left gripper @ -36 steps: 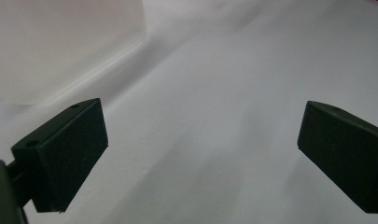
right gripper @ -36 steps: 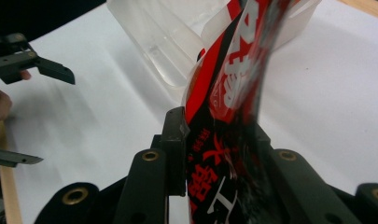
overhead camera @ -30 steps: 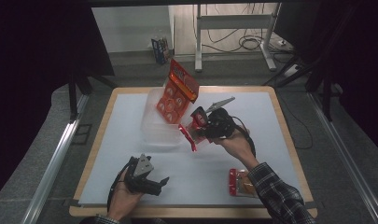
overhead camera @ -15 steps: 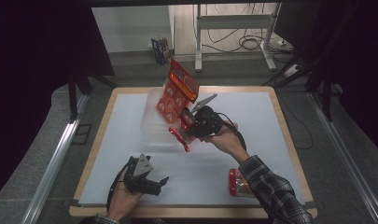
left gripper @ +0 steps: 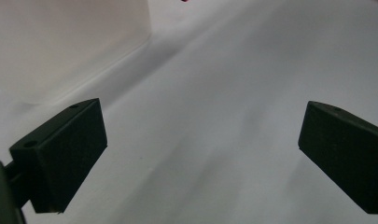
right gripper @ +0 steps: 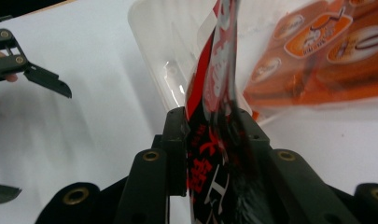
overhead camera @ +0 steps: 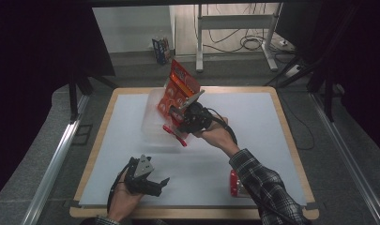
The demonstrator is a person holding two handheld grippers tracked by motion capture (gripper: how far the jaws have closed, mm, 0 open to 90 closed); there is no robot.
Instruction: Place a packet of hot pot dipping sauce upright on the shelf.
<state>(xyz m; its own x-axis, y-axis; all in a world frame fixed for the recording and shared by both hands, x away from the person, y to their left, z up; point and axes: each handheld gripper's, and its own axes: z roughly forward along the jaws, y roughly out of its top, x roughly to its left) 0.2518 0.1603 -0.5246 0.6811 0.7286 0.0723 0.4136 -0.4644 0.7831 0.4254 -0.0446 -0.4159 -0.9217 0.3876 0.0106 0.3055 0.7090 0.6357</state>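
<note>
Left gripper (overhead camera: pixel 160 183) is rested at the near left of the table (overhead camera: pixel 281 140), jaws spread wide, nothing between them. Clear plastic bin (overhead camera: pixel 152 123) is seen at centre, an orange snack bag (overhead camera: pixel 177 91) propped in it. Right gripper (overhead camera: pixel 174 123) is clamped on a red packet (overhead camera: pixel 175 135), held at the bin's near right edge.

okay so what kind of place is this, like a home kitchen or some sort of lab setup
Most likely a lab or recording workspace, not a kitchen. A wood-framed table with a white top stands between dark curtains. Loose cables lie on the floor by a metal stand. A person works with a handheld right gripper.
</note>
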